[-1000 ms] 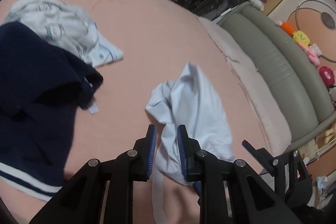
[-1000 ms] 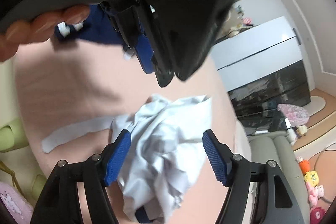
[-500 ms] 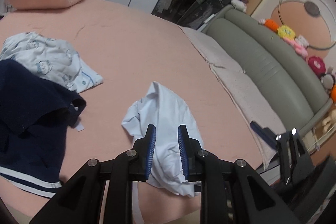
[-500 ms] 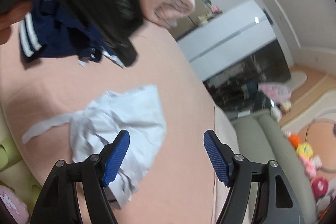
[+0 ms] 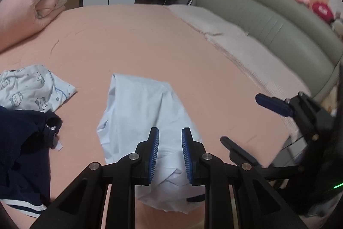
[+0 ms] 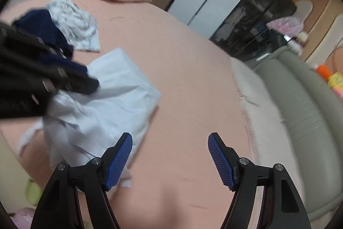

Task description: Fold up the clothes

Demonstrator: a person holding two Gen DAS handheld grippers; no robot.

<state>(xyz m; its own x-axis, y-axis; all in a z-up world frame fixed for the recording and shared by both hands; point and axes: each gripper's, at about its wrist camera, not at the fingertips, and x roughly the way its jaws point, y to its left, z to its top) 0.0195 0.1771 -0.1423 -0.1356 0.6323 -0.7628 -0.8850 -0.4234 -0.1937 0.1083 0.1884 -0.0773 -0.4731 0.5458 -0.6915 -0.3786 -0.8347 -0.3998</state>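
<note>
The left gripper has its jaws nearly together, clamped on a bunched fold of the pale blue garment; cloth fills the narrow gap between the blue pads and hangs in a wad below them. The right gripper has its jaws wide apart with nothing between them, only bare pink bedsheet showing in the gap; its left pad sits just over the garment's near hem without gripping it. Compared with a second earlier, the garment is no longer a crumpled heap: it is drawn out into a longer, flatter panel running from the clamped end toward the middle of the bed, its far edge now lying nearly straight. Both views have also levelled out, and the right gripper, formerly centred over the cloth, is now off to its side, toward the bed's padded grey side rail. This suggests the spreading stage is under way and no fold is made yet; the free gripper likely needs a second corner next. A printed white garment and a navy garment lie toward the left edge of the bed, a rolled pink blanket at its far left corner.
</note>
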